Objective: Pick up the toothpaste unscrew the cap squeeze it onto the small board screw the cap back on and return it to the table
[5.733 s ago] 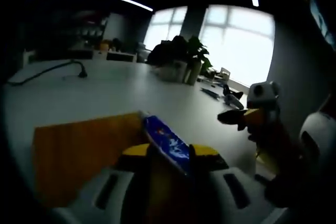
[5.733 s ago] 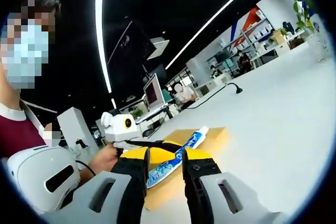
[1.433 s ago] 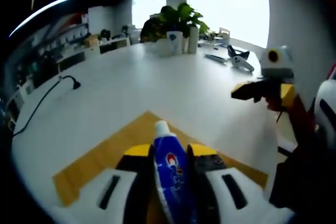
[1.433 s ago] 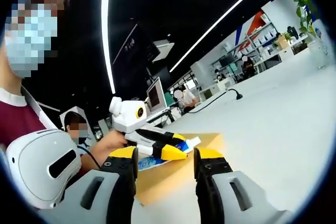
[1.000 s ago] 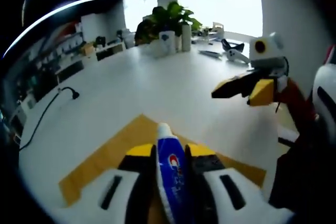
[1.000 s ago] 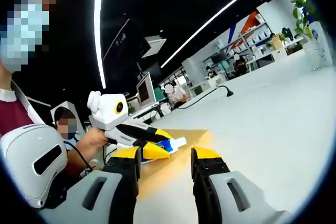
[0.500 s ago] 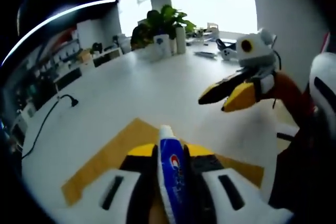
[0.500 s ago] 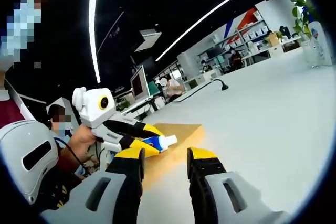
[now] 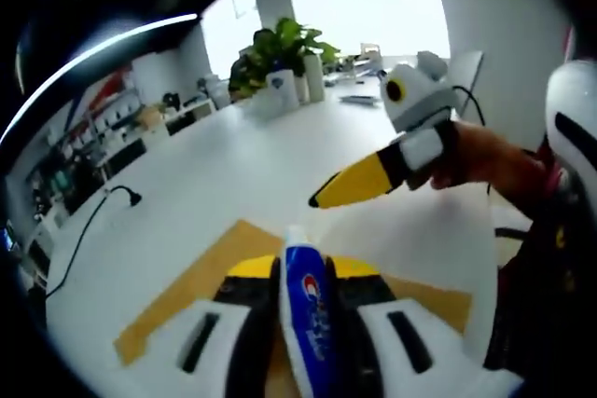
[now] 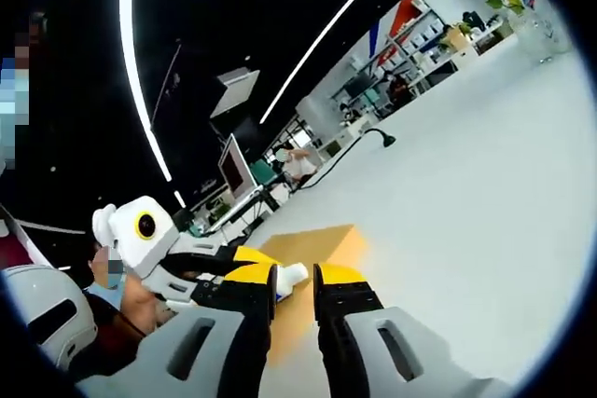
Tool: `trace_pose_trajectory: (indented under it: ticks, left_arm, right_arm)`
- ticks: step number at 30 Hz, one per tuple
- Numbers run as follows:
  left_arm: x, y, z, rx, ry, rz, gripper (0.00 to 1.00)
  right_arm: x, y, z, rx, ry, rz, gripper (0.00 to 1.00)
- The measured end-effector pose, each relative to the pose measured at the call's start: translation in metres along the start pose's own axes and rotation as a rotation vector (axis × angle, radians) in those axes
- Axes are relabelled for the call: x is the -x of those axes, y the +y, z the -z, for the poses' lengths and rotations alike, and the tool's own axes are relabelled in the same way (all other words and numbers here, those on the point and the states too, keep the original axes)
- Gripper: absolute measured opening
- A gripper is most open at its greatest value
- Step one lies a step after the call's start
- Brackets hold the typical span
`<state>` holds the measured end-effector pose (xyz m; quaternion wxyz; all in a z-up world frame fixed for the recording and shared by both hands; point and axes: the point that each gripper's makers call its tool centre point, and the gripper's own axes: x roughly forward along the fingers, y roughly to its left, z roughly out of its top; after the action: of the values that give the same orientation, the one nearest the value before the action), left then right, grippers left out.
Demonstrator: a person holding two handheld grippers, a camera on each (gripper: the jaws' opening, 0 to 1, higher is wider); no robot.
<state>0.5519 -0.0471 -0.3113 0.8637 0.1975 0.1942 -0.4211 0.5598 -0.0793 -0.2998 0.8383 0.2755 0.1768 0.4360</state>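
Jaws of the left gripper are clamping the toothpaste tube above the small wooden board; the right gripper is nearing its white cap, jaws narrowly parted.

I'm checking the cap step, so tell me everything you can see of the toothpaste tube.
The toothpaste is a blue tube with a red and white logo and a white cap, still on. It looks like soft plastic. The left gripper clamps it between yellow-tipped jaws, cap pointing forward over the wooden board. In the right gripper view, the right gripper sits close by the cap.
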Motion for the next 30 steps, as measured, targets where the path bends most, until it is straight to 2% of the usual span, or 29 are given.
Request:
trace_pose_trajectory:
  ticks: [6,10,17,20,26,30]
  left_arm:
    - [0.000,0.000,-0.001,-0.002,-0.023,0.001,0.20]
    - [0.001,0.000,-0.002,0.008,-0.040,0.000,0.19]
    - [0.002,-0.003,-0.004,-0.009,-0.063,0.009,0.18]
    - [0.002,-0.008,-0.005,0.074,-0.099,0.054,0.17]
    - [0.002,-0.006,-0.005,0.072,-0.102,0.050,0.17]
    - [0.002,-0.009,-0.007,0.104,-0.115,0.080,0.16]
  right_arm:
    - [0.000,-0.002,0.001,-0.012,0.013,0.006,0.20]
    - [-0.001,-0.002,0.000,-0.052,0.002,-0.004,0.21]
    - [-0.008,0.002,0.011,-0.075,0.039,-0.026,0.21]
    - [-0.008,0.001,0.012,-0.068,0.044,-0.018,0.21]
    - [-0.008,0.000,0.015,-0.096,0.051,-0.018,0.18]
    - [-0.008,0.001,0.014,-0.134,0.040,-0.037,0.17]
